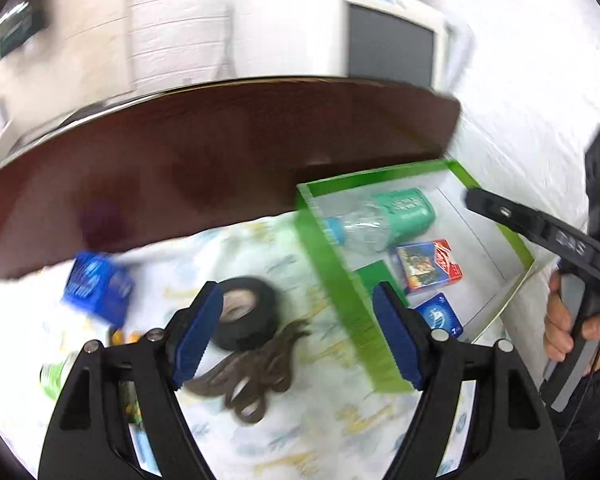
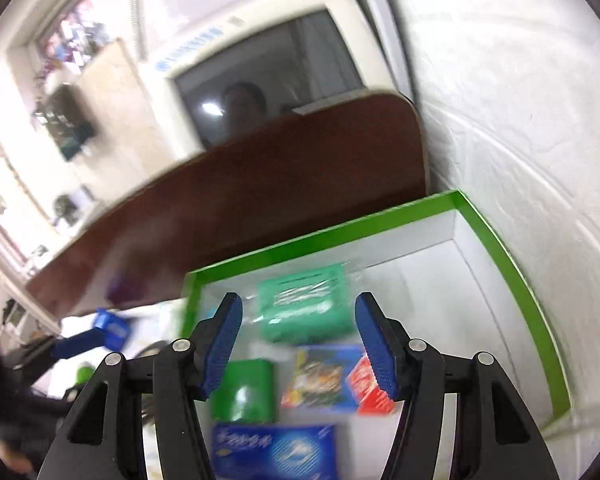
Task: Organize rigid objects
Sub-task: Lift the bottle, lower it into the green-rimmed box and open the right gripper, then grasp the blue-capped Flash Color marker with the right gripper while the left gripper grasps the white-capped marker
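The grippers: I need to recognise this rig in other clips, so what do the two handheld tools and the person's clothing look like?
Both the left gripper and right gripper have black angular linkage arms with silver pivot pins and blue ribbed fingers. The right tool's body is black and grey with pale lettering and a thin black cable. A dark sleeve shows.

My left gripper (image 1: 296, 332) pointed steeply downward, blue-padded fingers (image 1: 198, 336) spread wide, nothing between. My right gripper (image 2: 298, 344) likewise tilted down, fingers (image 2: 220, 344) apart, empty. My right hand (image 1: 572, 328) wrapped its handle.
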`<act>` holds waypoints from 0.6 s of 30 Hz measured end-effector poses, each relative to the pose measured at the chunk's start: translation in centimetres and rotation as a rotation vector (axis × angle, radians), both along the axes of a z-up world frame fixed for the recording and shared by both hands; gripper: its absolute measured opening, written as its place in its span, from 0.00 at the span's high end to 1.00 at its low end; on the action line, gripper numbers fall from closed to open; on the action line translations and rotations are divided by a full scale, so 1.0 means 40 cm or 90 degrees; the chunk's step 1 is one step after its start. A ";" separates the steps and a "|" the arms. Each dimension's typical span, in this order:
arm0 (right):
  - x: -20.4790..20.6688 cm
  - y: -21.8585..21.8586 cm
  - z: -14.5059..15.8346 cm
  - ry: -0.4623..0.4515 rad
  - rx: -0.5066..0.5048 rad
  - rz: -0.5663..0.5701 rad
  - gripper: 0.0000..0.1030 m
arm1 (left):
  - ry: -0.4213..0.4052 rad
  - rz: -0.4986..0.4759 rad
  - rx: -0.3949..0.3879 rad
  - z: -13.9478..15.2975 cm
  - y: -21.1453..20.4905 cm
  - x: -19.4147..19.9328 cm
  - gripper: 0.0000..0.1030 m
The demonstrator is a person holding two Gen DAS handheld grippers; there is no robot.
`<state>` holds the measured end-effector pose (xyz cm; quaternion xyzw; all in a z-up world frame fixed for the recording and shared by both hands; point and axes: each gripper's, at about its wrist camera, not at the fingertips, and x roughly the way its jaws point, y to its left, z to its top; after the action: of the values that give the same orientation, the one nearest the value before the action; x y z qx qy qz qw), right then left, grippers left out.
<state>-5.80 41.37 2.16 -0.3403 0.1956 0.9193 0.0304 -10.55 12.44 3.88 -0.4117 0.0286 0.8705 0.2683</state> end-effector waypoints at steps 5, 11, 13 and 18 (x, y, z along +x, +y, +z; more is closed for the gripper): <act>0.059 -0.154 0.072 0.045 0.023 0.092 0.40 | 0.030 0.111 0.033 0.034 -0.229 0.049 0.25; 0.061 -0.383 0.085 0.050 0.020 0.223 0.40 | 0.038 0.158 0.000 -0.001 -0.372 0.093 0.24; 0.052 -0.466 0.051 0.021 0.024 0.259 0.40 | 0.011 0.159 -0.003 -0.047 -0.398 0.100 0.24; 0.012 -0.608 -0.094 -0.106 -0.001 0.276 0.40 | -0.047 0.160 -0.034 -0.171 -0.397 0.095 0.35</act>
<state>-5.33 17.04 -1.59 -0.4493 0.1154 0.8727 -0.1522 -6.76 -3.43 -2.95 -0.4511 -0.0099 0.8802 0.1473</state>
